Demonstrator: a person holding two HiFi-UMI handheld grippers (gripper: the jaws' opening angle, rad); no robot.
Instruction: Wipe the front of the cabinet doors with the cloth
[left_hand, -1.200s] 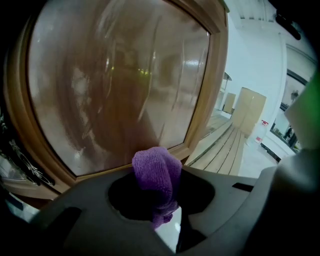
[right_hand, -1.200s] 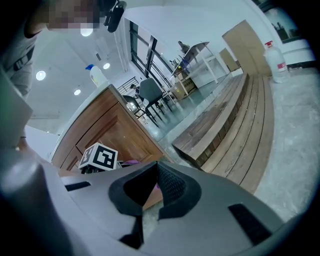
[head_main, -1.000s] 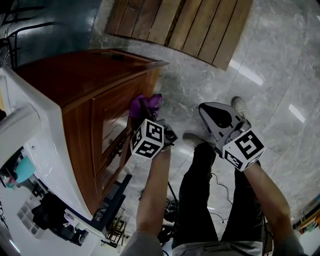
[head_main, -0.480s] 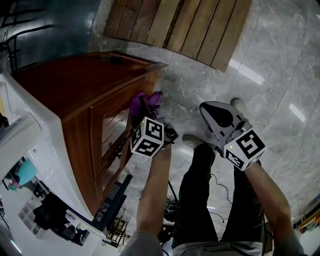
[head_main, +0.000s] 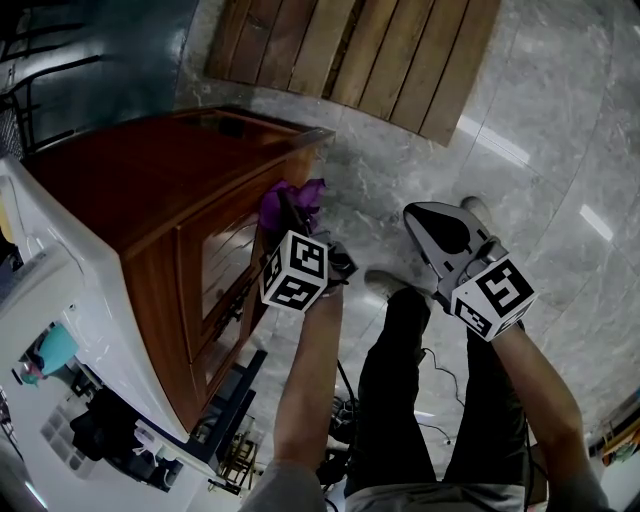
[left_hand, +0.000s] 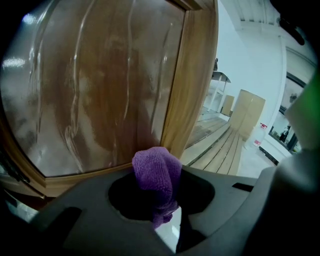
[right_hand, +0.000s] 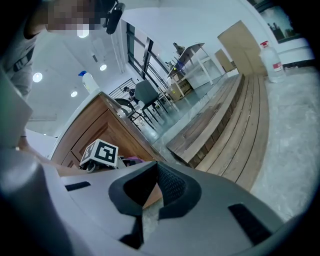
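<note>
The wooden cabinet (head_main: 150, 170) stands at the left of the head view, its door front (head_main: 222, 262) facing right. My left gripper (head_main: 292, 214) is shut on a purple cloth (head_main: 290, 201), which is held against the upper part of the door. In the left gripper view the cloth (left_hand: 156, 172) bulges out between the jaws of the left gripper (left_hand: 159, 202), right at the glossy door panel (left_hand: 90, 90) and beside its frame (left_hand: 192, 75). My right gripper (head_main: 418, 218) hangs over the floor to the right, apart from the cabinet. The right gripper (right_hand: 152, 197) is shut on nothing.
A slatted wooden platform (head_main: 360, 50) lies on the marble floor (head_main: 560, 150) beyond the cabinet. A white counter (head_main: 60, 260) with small items adjoins the cabinet on the left. The person's legs (head_main: 400, 340) and shoes are below the grippers, with cables on the floor.
The left gripper and cloth have shifted very slightly upward along the door. The right gripper has hardly moved.
</note>
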